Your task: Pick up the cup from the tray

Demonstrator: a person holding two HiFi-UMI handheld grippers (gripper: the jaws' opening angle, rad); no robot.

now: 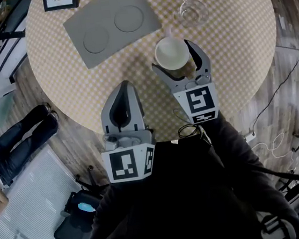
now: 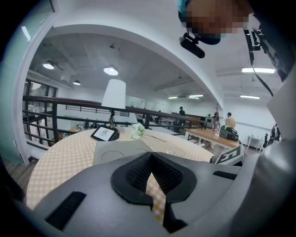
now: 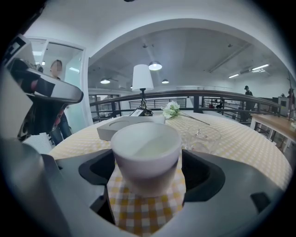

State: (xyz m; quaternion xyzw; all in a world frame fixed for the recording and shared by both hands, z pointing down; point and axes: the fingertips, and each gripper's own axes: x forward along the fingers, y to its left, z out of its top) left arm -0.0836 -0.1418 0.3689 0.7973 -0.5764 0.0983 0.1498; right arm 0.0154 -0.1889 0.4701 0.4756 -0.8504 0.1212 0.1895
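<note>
Between the right gripper's [image 1: 174, 59] jaws sits the white cup [image 1: 172, 53], gripped on both sides, over the checkered table [image 1: 226, 36], beside the grey tray [image 1: 105, 13] and off it. Clear glass [image 1: 193, 11] just beyond. Left gripper [image 1: 125, 86] jaws closed together, holding nothing, at the table's near edge.

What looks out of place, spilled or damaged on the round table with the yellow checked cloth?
Nothing looks spilled or broken. The white round cup stands upright in the right gripper, off the flat grey tray, whose two round hollows are both empty. A clear glass vessel stands beside it, apart.
</note>
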